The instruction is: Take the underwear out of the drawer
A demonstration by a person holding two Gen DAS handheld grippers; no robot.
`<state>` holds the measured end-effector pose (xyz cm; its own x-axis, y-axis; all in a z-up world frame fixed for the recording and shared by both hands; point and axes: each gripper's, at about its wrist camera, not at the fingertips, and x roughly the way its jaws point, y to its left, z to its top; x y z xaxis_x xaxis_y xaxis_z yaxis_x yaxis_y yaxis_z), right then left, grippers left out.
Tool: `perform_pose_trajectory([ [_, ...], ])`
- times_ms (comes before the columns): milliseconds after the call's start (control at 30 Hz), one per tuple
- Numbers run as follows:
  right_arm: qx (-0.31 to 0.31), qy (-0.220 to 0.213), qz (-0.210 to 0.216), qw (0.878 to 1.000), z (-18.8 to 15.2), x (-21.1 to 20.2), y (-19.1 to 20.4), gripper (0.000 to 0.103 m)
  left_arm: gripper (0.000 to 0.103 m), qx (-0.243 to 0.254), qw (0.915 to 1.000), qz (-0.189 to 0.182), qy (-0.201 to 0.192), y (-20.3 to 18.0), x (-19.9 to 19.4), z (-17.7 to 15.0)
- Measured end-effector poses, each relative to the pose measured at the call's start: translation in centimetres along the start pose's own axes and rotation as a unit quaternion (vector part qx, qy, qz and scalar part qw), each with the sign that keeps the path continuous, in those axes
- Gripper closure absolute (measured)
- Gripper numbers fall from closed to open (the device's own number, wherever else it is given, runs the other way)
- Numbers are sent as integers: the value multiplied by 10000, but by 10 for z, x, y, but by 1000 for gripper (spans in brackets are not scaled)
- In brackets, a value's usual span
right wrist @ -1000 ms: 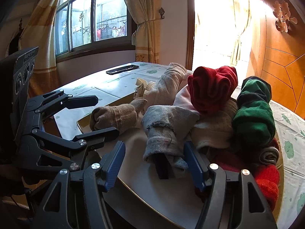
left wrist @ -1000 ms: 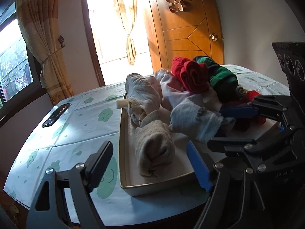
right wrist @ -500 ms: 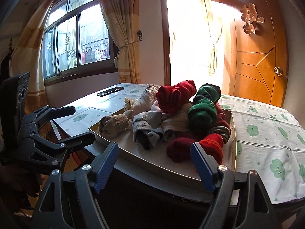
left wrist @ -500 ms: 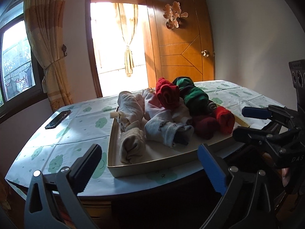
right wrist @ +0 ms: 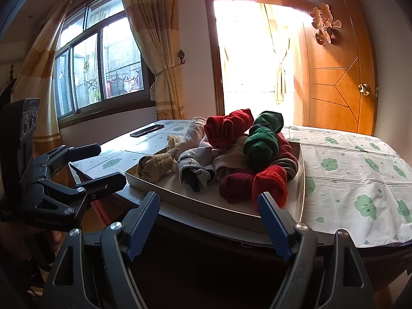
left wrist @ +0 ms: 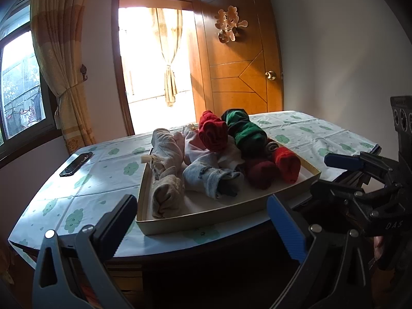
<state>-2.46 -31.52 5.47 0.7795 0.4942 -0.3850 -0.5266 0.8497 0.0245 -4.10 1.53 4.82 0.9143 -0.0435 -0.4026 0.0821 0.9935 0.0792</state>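
Observation:
A shallow cream drawer lies on the table, piled with rolled underwear. At its front lie a beige roll, a grey roll, a dark red roll and a bright red roll. Red and green rolls top the pile. My left gripper hangs wide open in front of the table edge, holding nothing. My right gripper is open beside it, also off the table, with nothing between its blue pads.
A cloud-print cloth covers the round table. A dark flat handset lies at the far left of it. Behind stand a curtained window, a bright doorway and a wooden door. A dark cabinet front sits below the table edge.
Both grippers have drawn back from the drawer to in front of the table edge. The right gripper's fingers no longer flank the grey roll, which stays in the drawer. Both jaws stand wider.

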Motion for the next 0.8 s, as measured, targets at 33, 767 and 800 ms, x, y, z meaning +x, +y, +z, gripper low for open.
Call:
perform_pose_trajectory([
  [33,3,-10,-5,10000,0,-1,0,23,1,-11,10000,7,-4,0,-1,0],
  [767,-153,-348,18,9993,11,-21,12,22,1,-150,9999,35,-2,4,-8,8],
  [800,-154,-353,19,9993,11,-21,12,22,1,-143,9999,24,-3,3,-8,8],
])
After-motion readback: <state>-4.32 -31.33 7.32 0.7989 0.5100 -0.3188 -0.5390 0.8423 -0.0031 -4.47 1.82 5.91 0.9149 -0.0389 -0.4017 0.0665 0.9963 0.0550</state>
